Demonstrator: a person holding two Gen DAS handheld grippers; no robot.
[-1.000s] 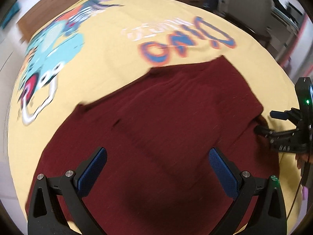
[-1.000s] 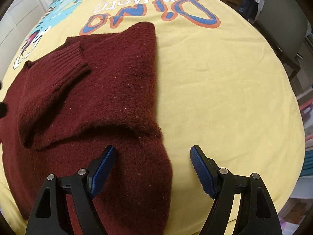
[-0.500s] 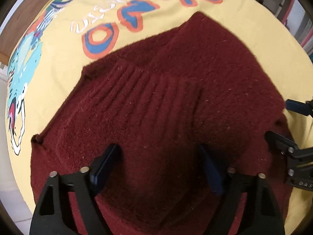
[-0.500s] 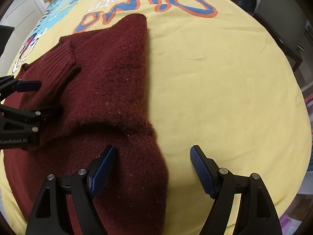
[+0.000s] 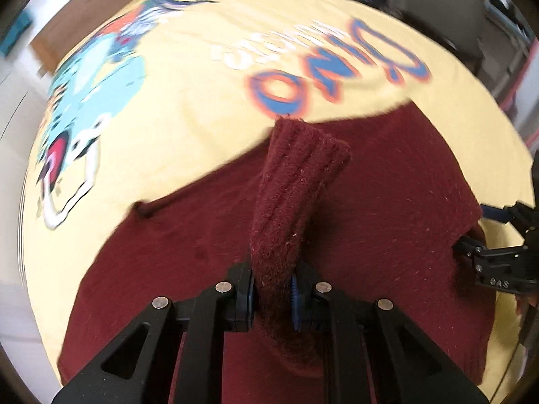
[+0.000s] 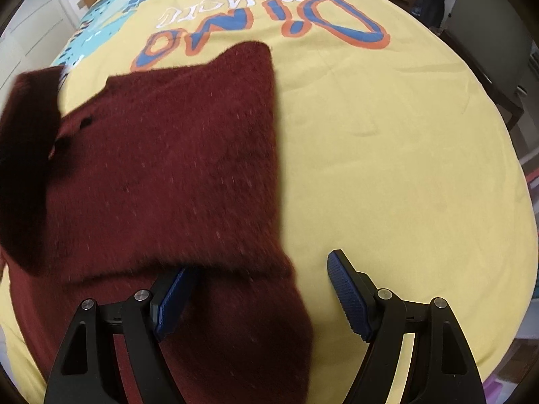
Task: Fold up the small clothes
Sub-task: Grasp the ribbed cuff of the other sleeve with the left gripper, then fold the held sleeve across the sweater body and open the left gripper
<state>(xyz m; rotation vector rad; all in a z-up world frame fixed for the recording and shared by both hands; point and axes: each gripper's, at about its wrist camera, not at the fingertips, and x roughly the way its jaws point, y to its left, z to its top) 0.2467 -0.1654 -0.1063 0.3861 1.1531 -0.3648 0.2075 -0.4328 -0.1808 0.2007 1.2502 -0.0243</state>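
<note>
A maroon knit sweater [image 5: 387,185] lies partly folded on a yellow printed bedsheet [image 5: 185,118]. My left gripper [image 5: 273,289] is shut on its ribbed sleeve [image 5: 296,181], which stands up from the body, cuff end away from me. In the right wrist view the lifted sleeve [image 6: 27,128] is a dark blur at the left over the sweater [image 6: 175,168]. My right gripper [image 6: 259,296] is closing, with the sweater's near right fold between its jaws; the right pad is clear of the cloth. That gripper [image 5: 478,229] also shows at the sweater's right edge.
The sheet [image 6: 387,168] carries a blue-and-orange "DINO" print [image 6: 269,23] and a cartoon figure [image 5: 87,101]. A dark chair [image 6: 488,33] stands past the bed's far right. Brown wooden furniture [image 5: 67,23] lies beyond the far left edge.
My left gripper went from wide open to shut on the ribbed sleeve and drew it up off the sweater. The right jaws narrowed a little around the near fold.
</note>
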